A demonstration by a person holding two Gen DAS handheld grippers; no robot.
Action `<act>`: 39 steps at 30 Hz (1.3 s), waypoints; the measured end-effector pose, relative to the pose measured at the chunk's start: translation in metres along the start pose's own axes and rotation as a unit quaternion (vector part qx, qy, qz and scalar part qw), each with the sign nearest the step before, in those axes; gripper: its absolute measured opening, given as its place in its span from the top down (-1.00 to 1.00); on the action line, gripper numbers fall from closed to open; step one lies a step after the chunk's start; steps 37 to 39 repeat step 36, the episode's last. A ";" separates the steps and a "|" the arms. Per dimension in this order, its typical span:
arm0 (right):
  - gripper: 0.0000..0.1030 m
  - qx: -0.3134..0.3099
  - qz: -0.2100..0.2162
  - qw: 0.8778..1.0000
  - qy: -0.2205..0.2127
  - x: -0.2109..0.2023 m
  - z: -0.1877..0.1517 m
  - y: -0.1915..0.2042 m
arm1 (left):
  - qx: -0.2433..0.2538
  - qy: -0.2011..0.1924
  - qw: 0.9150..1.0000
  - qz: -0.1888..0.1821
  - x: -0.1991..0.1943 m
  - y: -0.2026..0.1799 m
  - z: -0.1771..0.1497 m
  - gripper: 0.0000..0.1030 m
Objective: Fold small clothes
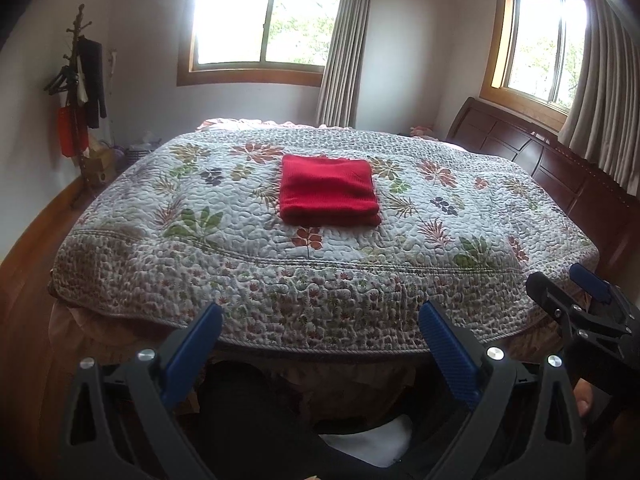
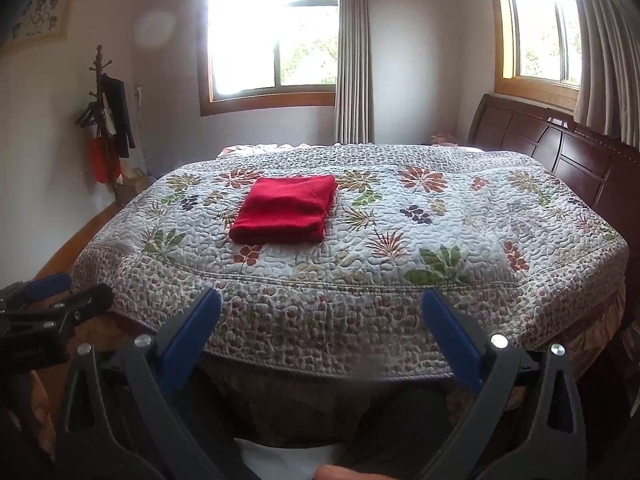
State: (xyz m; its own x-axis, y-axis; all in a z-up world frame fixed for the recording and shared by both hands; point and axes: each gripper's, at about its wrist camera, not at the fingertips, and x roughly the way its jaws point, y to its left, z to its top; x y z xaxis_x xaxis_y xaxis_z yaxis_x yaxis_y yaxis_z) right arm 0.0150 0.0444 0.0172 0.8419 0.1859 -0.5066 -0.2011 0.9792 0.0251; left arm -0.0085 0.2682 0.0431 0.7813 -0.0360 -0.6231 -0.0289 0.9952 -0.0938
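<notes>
Item: red knit garment (image 1: 329,190), already folded into a flat stacked rectangle, lying mid-bed on the floral quilt (image 1: 248,280), well apart from both claws. I judge the folding done; any next move would be a reach forward over the bed's foot edge. Long axis runs left-right, doubled edges facing me; my left claw (image 1: 320,332) and right claw (image 2: 320,320) are both spread, empty.

- A big bed with a flowery quilt (image 1: 440,216).
- 2 windows (image 1: 264,20) with long curtains (image 1: 344,44).
- A dark wood headboard (image 2: 560,152).
- A coat stand (image 1: 78,92) with clothes, in the left corner.
- A framed picture (image 2: 38,14) on the wall.
</notes>
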 end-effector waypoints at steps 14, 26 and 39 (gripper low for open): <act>-0.94 -0.009 -0.020 1.000 -0.001 0.019 0.004 0.004 | 0.003 0.013 1.000 0.007 0.020 -0.001 0.005 -0.92; -0.94 -0.005 -0.016 1.000 0.013 0.035 0.010 0.003 | 0.000 0.023 1.000 0.003 0.036 0.004 0.012 -0.92; -0.94 0.001 -0.011 1.000 0.022 0.048 0.016 0.001 | -0.001 0.031 0.999 0.008 0.048 0.008 0.017 -0.92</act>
